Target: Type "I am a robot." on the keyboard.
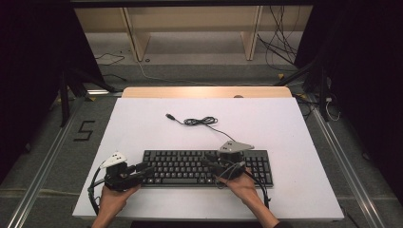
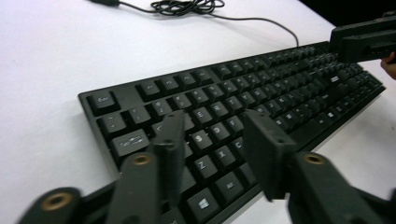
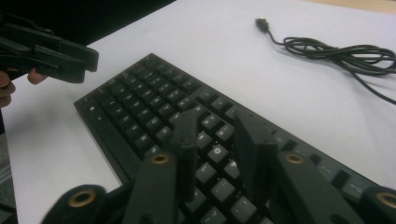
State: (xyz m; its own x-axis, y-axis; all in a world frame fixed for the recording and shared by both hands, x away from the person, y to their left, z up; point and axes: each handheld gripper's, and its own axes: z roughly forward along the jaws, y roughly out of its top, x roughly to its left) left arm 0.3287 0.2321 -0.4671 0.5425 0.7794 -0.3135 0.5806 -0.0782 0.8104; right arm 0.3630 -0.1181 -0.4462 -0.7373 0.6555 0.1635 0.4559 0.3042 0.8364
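Note:
A black keyboard (image 1: 204, 167) lies on the white tabletop (image 1: 142, 128) near the front edge. Its cable (image 1: 199, 121) coils behind it and ends in a loose USB plug (image 1: 169, 116). My left gripper (image 1: 145, 168) hovers at the keyboard's left end. In the left gripper view my left gripper (image 2: 215, 126) stands open over the letter keys of the keyboard (image 2: 261, 88), gripping nothing. My right gripper (image 1: 207, 161) is above the keyboard's right half. The right gripper view shows my right gripper (image 3: 217, 122) open above the keys (image 3: 154, 107), with the cable (image 3: 336, 49) beyond it.
A wooden shelf frame (image 1: 190, 28) stands behind the table, with loose cables (image 1: 280, 52) on the floor. Dark stand legs (image 1: 71, 85) flank the table, and metal rails (image 1: 47, 156) run along both sides. Bare white surface lies behind and beside the keyboard.

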